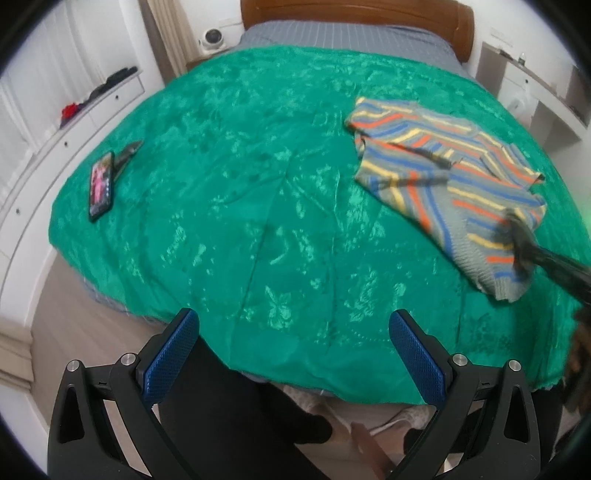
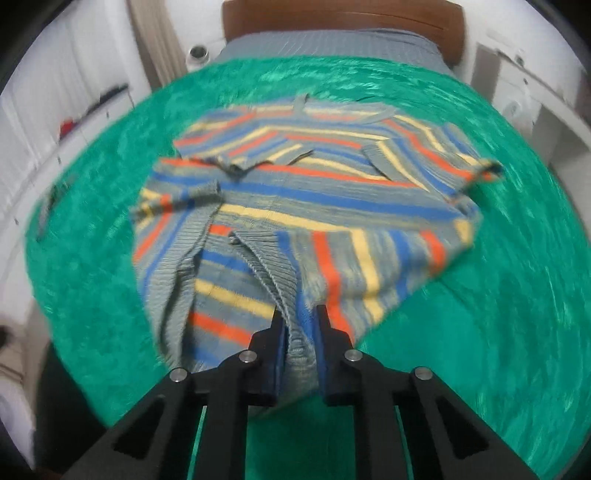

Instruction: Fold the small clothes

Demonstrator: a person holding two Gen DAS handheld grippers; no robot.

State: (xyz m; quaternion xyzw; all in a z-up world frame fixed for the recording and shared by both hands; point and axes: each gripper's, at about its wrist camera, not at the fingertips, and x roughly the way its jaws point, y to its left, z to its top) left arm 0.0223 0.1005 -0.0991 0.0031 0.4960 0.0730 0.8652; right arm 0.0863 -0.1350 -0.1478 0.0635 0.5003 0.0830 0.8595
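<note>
A small grey knit sweater (image 1: 443, 173) with blue, orange and yellow stripes lies crumpled on the green bedspread (image 1: 258, 184), at the right in the left wrist view. My right gripper (image 2: 299, 314) is shut on the sweater's ribbed hem (image 2: 284, 280) and lifts its near edge; the sweater (image 2: 314, 192) fills the middle of the right wrist view, blurred. The right gripper also shows in the left wrist view (image 1: 517, 236) as a dark blurred shape at the sweater's near corner. My left gripper (image 1: 293, 325) is open and empty over the bed's near edge, well left of the sweater.
A phone (image 1: 100, 186) and a dark pen-like object (image 1: 127, 153) lie on the bedspread at the left. A wooden headboard (image 1: 354, 14) stands at the far end. White drawers (image 1: 74, 122) run along the left, a white desk (image 1: 535, 92) at the right. The person's legs (image 1: 236, 424) are below.
</note>
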